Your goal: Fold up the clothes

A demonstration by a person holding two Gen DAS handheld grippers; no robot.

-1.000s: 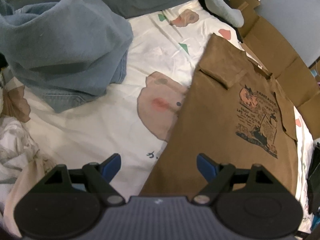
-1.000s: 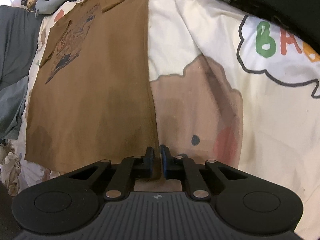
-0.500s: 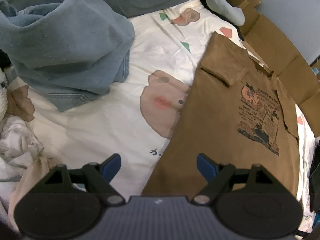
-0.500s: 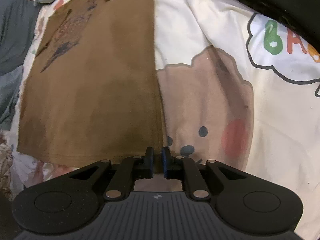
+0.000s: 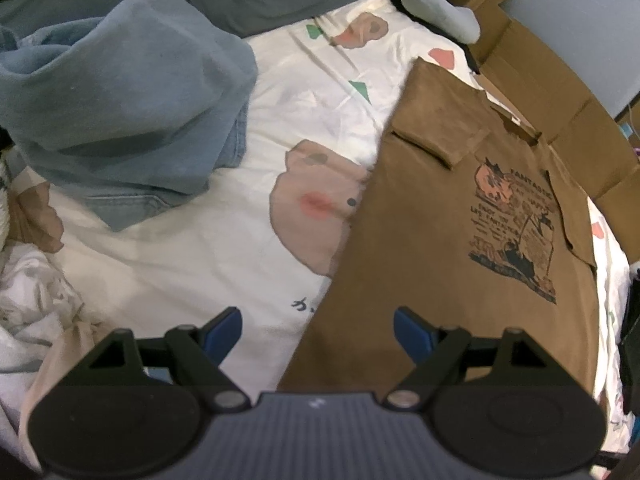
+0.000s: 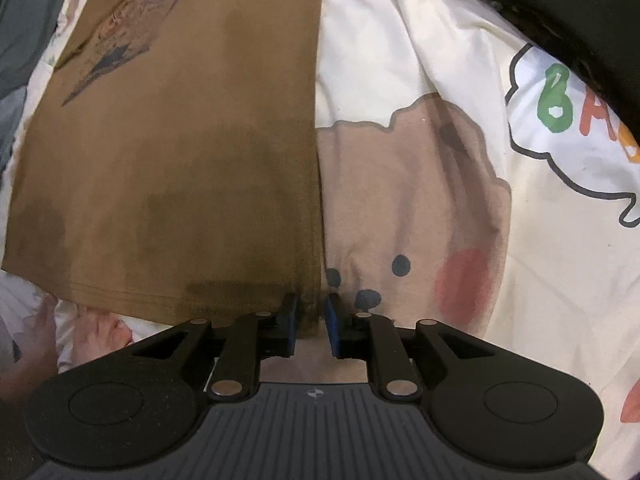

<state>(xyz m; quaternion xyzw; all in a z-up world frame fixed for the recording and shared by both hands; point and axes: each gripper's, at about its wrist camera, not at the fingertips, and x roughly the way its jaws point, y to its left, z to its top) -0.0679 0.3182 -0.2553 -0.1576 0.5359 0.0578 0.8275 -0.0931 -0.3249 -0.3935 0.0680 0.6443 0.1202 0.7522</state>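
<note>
Cotton bed sheet (image 5: 224,264): cream, printed with cartoon bears and letters, covering the bed under everything; one sheet.
Brown T-shirt (image 5: 448,248): one, lying flat on the sheet, printed side up, both sleeves already turned in over the body; its long axis runs away from both claws, hem nearest them and collar farthest.
Blue garments (image 5: 120,100): a heap well apart from the brown shirt, across bare sheet; it seems to be a soft blue top over denim, so probably two pieces, but the pile hides the count.
Cardboard (image 5: 560,92): flattened sheets along the far edge of the bed, beyond the shirt's collar; exact count unclear.
Left claw (image 5: 318,330): one, jaws wide apart and holding nothing, hovering over the hem corner on its side, with the shirt's long edge running away between the fingers.
Right claw (image 6: 312,326): one, jaws have just been opening and now stand a little apart, with the opposite hem corner between them; the pads do not appear to press it.
Key relation: each claw sits at its own hem corner, so the likely coming fold carries the hem up along the shirt's length toward the collar.
</note>
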